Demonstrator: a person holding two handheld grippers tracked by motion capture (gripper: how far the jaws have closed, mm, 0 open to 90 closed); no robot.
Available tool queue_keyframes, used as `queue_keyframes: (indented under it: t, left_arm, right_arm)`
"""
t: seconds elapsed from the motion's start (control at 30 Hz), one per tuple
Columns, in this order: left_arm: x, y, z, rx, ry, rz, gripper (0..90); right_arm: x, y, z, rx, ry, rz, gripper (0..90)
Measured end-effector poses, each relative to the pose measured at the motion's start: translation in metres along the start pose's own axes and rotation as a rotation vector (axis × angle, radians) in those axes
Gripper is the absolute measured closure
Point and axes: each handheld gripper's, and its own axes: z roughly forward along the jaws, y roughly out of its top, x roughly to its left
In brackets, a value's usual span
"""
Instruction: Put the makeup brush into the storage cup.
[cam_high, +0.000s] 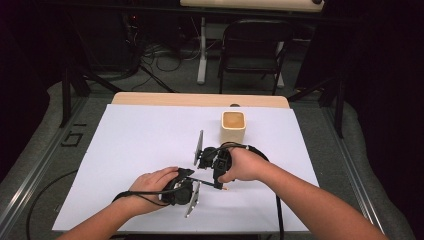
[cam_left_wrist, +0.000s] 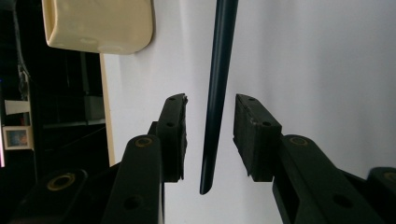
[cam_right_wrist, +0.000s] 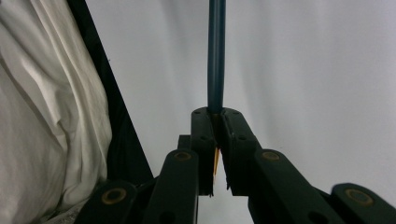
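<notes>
Right gripper (cam_right_wrist: 217, 122): jaws pressed hard on one end of a thin dark pen (cam_right_wrist: 216, 56); a yellowish tip showed low in the slit between the pads. The shaft ran straight out from the jaws over the white bench (cam_right_wrist: 317, 70).

Left gripper (cam_left_wrist: 211, 135): jaws spread, with the pen's free end (cam_left_wrist: 215, 102) hanging in the gap, a little nearer the left pad, touching neither. Beyond the jaws, a cream cup (cam_left_wrist: 98, 23) stood farther out on the bench.

From the high view, the pen (cam_high: 205, 182) bridged both grippers, left (cam_high: 189, 175) and right (cam_high: 220, 184), with the cup (cam_high: 233, 127) past the right hand.

Judged: light, stiff, smooth and round, so likely to roll or pivot in a one-ended pinch. Best hold looked to be square across the barrel, well in from the end, pads flat. Probably not fragile, though the tip should stay clear of the pads.
</notes>
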Motion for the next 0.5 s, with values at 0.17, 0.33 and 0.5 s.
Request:
queue_keyframes:
  t: [0.17, 0.33, 0.5]
  left_arm:
    - [0.0011, -0.0008, 0.0011, 0.004, -0.009, -0.002, 73.4]
    - [0.0011, -0.0004, 0.0014, 0.013, -0.013, 0.009, 81.8]
    - [-0.0022, 0.0001, 0.0019, 0.019, -0.006, 0.045, 84.3]
  right_arm:
    - [0.0018, 0.0003, 0.0006, -0.003, 0.003, -0.011, 83.9]
    - [0.0029, 0.001, 0.0011, 0.0, 0.005, -0.013, 83.9]
    - [0.0028, 0.0011, 0.001, 0.0, 0.006, -0.016, 83.9]
